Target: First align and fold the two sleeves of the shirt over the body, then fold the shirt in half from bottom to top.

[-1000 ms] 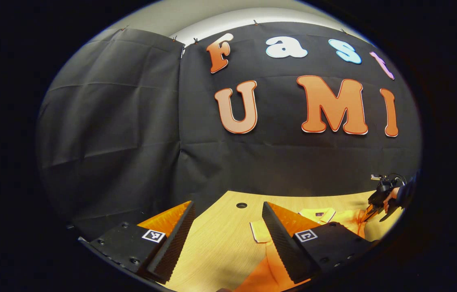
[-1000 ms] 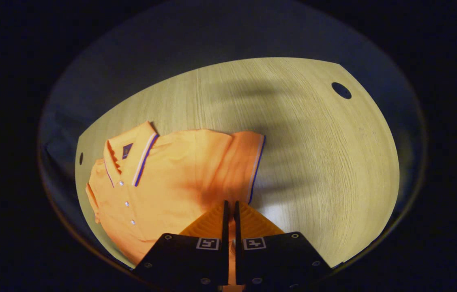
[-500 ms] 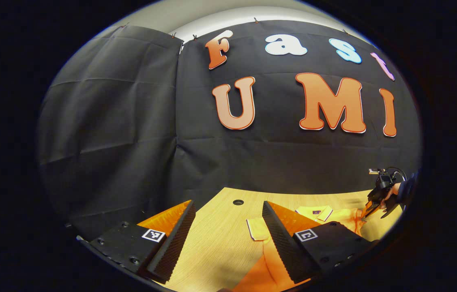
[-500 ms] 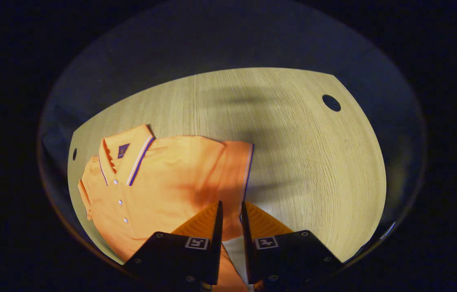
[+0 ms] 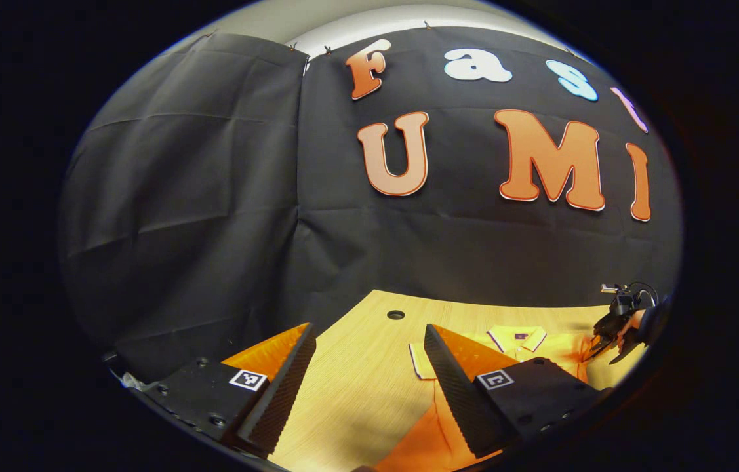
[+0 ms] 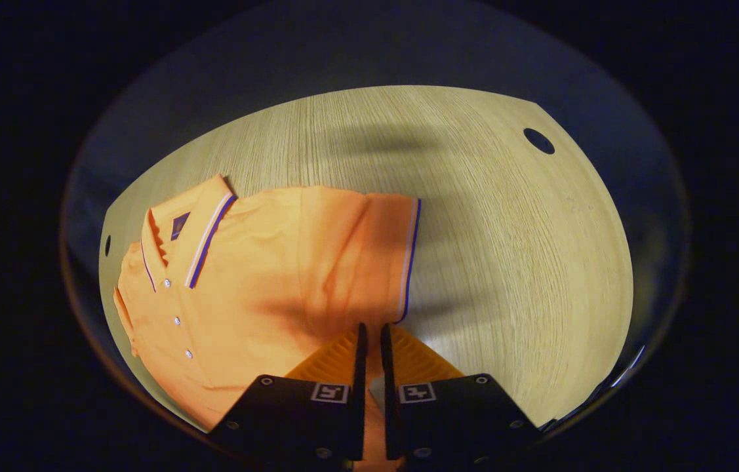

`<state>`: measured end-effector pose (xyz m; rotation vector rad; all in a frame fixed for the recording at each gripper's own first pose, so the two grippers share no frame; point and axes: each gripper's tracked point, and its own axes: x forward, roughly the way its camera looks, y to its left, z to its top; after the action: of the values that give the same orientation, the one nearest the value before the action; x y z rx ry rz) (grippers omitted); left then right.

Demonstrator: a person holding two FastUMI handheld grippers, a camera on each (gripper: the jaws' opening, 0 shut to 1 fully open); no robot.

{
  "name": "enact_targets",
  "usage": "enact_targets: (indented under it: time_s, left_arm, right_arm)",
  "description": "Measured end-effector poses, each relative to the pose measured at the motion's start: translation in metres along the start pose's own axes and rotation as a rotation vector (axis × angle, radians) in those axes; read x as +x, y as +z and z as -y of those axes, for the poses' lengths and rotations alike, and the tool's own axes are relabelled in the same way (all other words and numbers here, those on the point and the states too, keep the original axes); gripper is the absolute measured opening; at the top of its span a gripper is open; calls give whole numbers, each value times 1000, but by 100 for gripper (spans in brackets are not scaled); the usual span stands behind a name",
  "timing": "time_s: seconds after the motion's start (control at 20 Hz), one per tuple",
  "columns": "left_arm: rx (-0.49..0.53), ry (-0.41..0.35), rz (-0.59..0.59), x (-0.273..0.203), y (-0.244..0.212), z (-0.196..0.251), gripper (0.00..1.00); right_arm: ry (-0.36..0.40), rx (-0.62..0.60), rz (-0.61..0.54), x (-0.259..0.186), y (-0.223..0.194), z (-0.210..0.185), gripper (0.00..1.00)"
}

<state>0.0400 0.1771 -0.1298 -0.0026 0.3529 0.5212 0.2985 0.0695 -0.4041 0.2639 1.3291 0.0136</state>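
the shirt [image 6: 264,275] ahead of the right gripper [image 6: 370,341] is soft matt knit cloth; the table [image 6: 513,262] beneath is smooth pale wood-grain; the left gripper [image 5: 369,360] has ribbed finger pads [image 5: 454,387].

Our left gripper [image 5: 369,377] ends in two wedge-shaped fingers, each with a ribbed, finely toothed inner face, seated in flat black mounting blocks. We see a small square black-and-white marker tag on top of each block, and round screw heads set near the blocks' outer edges. In the right gripper view, our right gripper [image 6: 370,344] has the same build: two ribbed wedge fingers, two black blocks, a square marker on each, and screws along the lower edge. In the left gripper view it appears far off, dark-bodied, with a thin looping cable on top, and a dark sleeve [image 5: 652,321] behind it.
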Motion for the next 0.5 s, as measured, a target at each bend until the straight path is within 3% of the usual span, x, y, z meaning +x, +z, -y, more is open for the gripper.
enact_targets:
  time_s: [0.1,0.2,0.3,0.4,0.5]
  left_arm:
    - [3,-8,12,-1,2,1,100]
    - [-8,-13,12,0,1,0,100]
    - [-16,-13,2,2,-2,-3,100]
    - [-19,-19,-6,4,-6,-3,100]
    - [-17,-24,-3,4,-5,-5,100]
  right_arm:
    - [111,7,8,-14,4,-20,9]
    - [155,7,58,-29,16,-28,9]
    - [252,18,80,-47,23,-53,7]
    - [261,-26,126,-52,29,-64,4]
    - [197,-49,127,-48,27,-57,4]
